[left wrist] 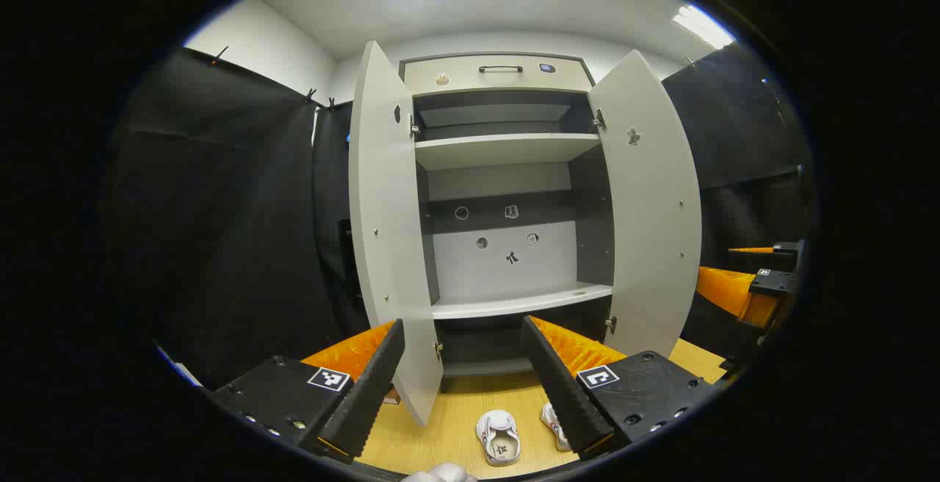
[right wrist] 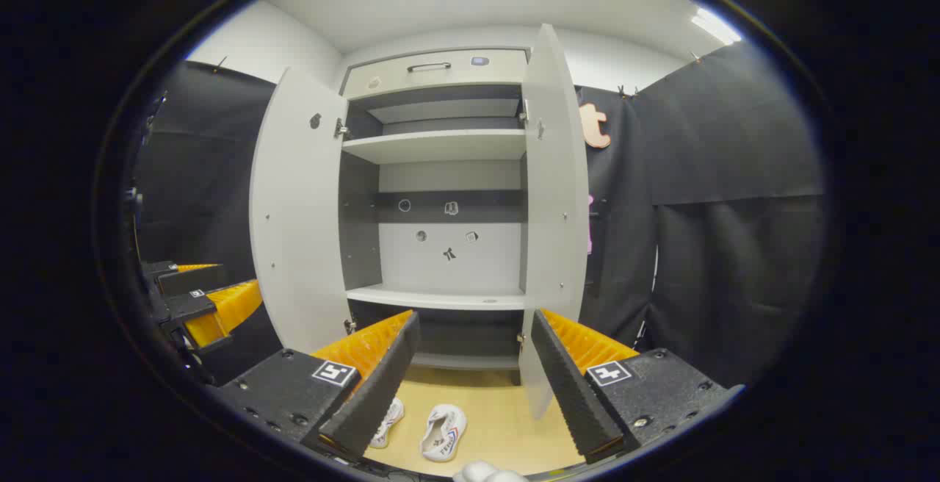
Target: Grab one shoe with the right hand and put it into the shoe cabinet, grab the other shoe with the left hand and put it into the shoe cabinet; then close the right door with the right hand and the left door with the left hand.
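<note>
Opening step, nothing grasped: both shoes (right wrist: 442, 432) lying on the floor before the shoe cabinet (right wrist: 440, 173), doors open. Right gripper (right wrist: 470, 379) and left gripper (left wrist: 463, 386) jaws wide, empty. Next, probably: lower right gripper onto one shoe

2 white shoes (left wrist: 498, 436) on floor before open shoe cabinet (left wrist: 507, 195).

left claw (left wrist: 463, 375) hangs open before the open shoe cabinet (left wrist: 507, 195); two shoes (left wrist: 498, 436) on floor.
</note>
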